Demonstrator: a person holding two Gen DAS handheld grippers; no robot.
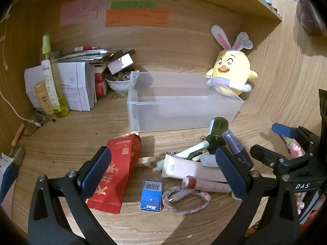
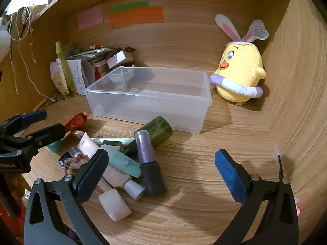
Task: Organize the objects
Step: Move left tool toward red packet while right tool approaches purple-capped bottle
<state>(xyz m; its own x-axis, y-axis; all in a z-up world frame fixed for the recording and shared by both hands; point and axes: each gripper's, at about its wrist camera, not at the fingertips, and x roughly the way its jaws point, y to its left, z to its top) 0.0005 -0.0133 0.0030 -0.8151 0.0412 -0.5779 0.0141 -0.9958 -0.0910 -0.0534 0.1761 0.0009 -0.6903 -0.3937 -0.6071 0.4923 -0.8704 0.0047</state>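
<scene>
A clear plastic bin [image 1: 179, 112] [image 2: 143, 110] stands empty on the wooden desk. In front of it lies a pile of toiletries: a green bottle [image 1: 217, 130] [image 2: 158, 129], a purple spray bottle [image 1: 235, 145] [image 2: 148, 161], a pink tube [image 1: 188, 168], a teal tube [image 2: 124, 161] and a small white bottle [image 2: 114, 204]. A red carton [image 1: 117, 171], a blue staple box [image 1: 151, 196] and a pink braided band [image 1: 184, 202] lie nearby. My left gripper [image 1: 163, 169] is open above them. My right gripper [image 2: 161, 167] is open over the pile's right side.
A yellow chick plush [image 1: 231, 73] [image 2: 241, 75] sits right of the bin. Bottles, papers, boxes and a bowl of beads [image 1: 119, 81] crowd the back left corner. Coloured notes [image 1: 137, 17] hang on the back wall. A wooden side wall [image 2: 296, 102] closes the right.
</scene>
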